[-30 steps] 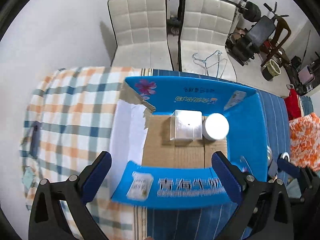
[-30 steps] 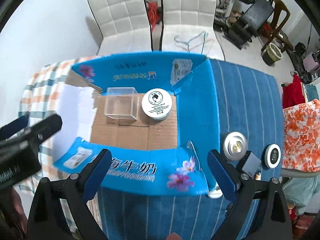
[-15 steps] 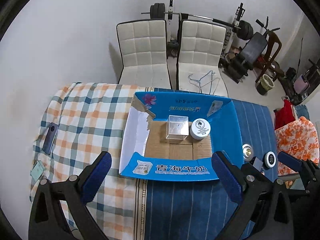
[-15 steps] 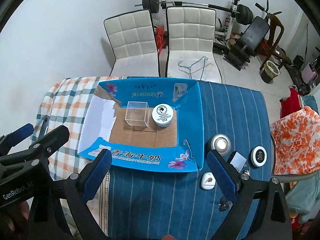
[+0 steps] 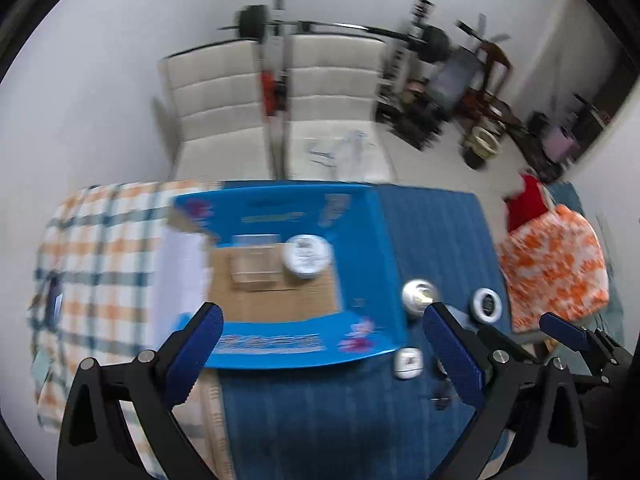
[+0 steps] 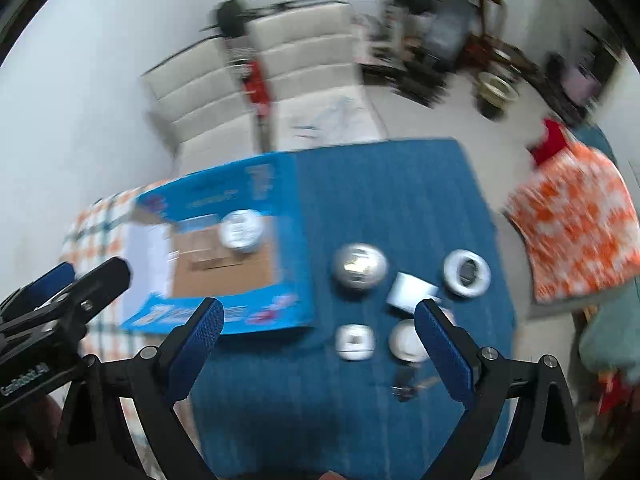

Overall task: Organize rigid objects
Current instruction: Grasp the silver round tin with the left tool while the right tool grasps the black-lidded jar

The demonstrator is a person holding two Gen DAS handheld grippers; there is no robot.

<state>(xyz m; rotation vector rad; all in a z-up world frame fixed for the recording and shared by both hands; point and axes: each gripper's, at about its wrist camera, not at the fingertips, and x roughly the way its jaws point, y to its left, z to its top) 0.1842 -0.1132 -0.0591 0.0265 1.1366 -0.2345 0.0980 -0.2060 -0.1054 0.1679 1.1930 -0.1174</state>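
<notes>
An opened blue cardboard box [image 5: 360, 248] [image 6: 292, 240] lies on the table. Inside it are a clear plastic cube [image 5: 254, 264] and a white round jar [image 5: 307, 256] [image 6: 242, 230]. On the blue cloth to its right lie a silver dome [image 6: 359, 266] [image 5: 418, 294], a white ring with a dark centre [image 6: 466, 272] [image 5: 486, 304], a white card [image 6: 410, 292], a small white square case [image 6: 354, 342] [image 5: 407, 358] and a white disc [image 6: 408, 340]. My left gripper [image 5: 324, 354] and right gripper [image 6: 320, 344] both hang open and empty above the table. Both views are blurred.
A checked orange and blue cloth [image 5: 100, 248] covers the table's left part, with a dark phone [image 5: 52, 300] near its edge. Two white chairs [image 5: 280, 112] stand behind the table. An orange patterned cloth [image 6: 576, 220] lies at the right. Gym gear fills the far corner.
Both grippers swung to the right, so the loose items on the blue cloth now sit nearer the middle of the right wrist view. The box contents have not moved. Both grippers stayed open.
</notes>
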